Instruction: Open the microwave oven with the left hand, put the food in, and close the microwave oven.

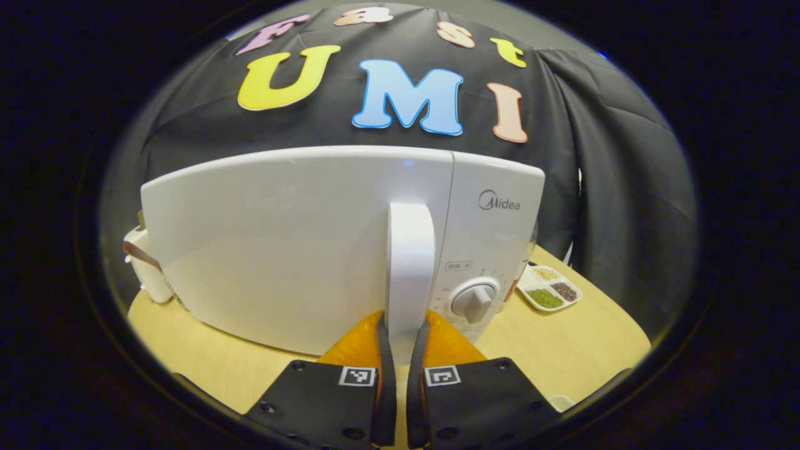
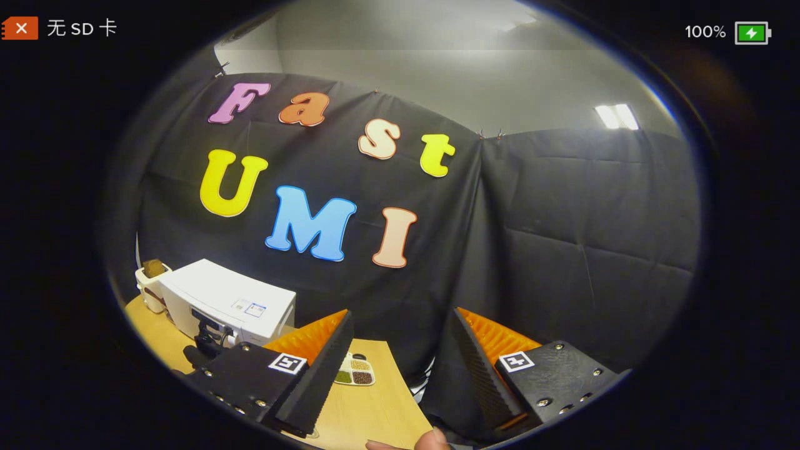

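The white microwave (image 1: 300, 250) stands close in front in the left gripper view, its door flush with the control panel. My left gripper (image 1: 403, 322) is shut on the lower end of the upright door handle (image 1: 410, 250), one finger on each side. A white divided dish of grains and beans (image 1: 550, 289) lies on the table to the right of the microwave. In the right gripper view my right gripper (image 2: 401, 315) hangs open and empty, high above the table and aimed at the cloth wall. The microwave (image 2: 231, 306) and the dish (image 2: 355, 373) sit lower left there.
The light wooden table (image 1: 575, 350) carries a dial (image 1: 473, 301) on the microwave's panel side and a small white appliance (image 1: 147, 262) behind the microwave's left end. Black cloth walls close the back and right. A fingertip (image 2: 431, 440) shows at the bottom edge.
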`<state>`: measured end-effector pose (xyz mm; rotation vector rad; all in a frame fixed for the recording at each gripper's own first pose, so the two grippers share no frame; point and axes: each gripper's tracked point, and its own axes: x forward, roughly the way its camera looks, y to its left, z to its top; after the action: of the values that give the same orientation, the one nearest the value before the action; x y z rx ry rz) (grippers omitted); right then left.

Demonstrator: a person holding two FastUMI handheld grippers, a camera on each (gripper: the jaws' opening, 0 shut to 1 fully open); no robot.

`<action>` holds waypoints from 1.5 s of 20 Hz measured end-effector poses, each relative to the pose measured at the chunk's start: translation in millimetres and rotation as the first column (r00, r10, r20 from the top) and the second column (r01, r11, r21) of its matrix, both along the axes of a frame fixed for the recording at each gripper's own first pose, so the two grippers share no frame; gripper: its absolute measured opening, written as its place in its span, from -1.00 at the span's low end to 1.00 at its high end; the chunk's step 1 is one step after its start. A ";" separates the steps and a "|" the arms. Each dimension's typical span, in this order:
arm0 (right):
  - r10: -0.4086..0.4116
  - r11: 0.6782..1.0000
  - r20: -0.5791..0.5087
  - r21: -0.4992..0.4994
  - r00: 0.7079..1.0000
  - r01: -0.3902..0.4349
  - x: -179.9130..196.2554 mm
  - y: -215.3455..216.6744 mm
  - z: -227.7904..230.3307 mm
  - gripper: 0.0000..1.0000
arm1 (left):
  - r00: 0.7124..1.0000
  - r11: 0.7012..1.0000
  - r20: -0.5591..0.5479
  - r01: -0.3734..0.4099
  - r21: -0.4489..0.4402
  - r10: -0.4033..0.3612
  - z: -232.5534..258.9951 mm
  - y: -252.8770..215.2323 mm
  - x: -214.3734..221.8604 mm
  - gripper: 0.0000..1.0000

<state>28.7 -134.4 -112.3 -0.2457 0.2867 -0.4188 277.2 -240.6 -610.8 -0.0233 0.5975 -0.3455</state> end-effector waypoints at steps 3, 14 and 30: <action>-0.008 1.000 0.031 -0.017 0.999 0.008 -15.2 -6.6 17.4 0.92 | 1.000 1.000 -0.002 0.000 -0.006 0.000 0.9 -0.2 -2.2 -0.71; 0.011 1.000 0.051 0.019 0.999 -0.012 -31.6 7.0 17.3 0.92 | 0.999 0.998 0.023 0.049 -0.034 -0.048 20.9 44.4 -80.1 -0.78; 0.215 0.965 0.047 0.141 0.975 -0.220 8.2 96.3 -16.4 0.92 | 0.993 0.994 -0.054 0.104 0.024 -0.103 51.3 219.4 -203.5 -0.55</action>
<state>36.9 -38.1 -128.6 -0.1254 0.2547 -0.1829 73.7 -21.1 -559.5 0.0244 0.6564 -0.4383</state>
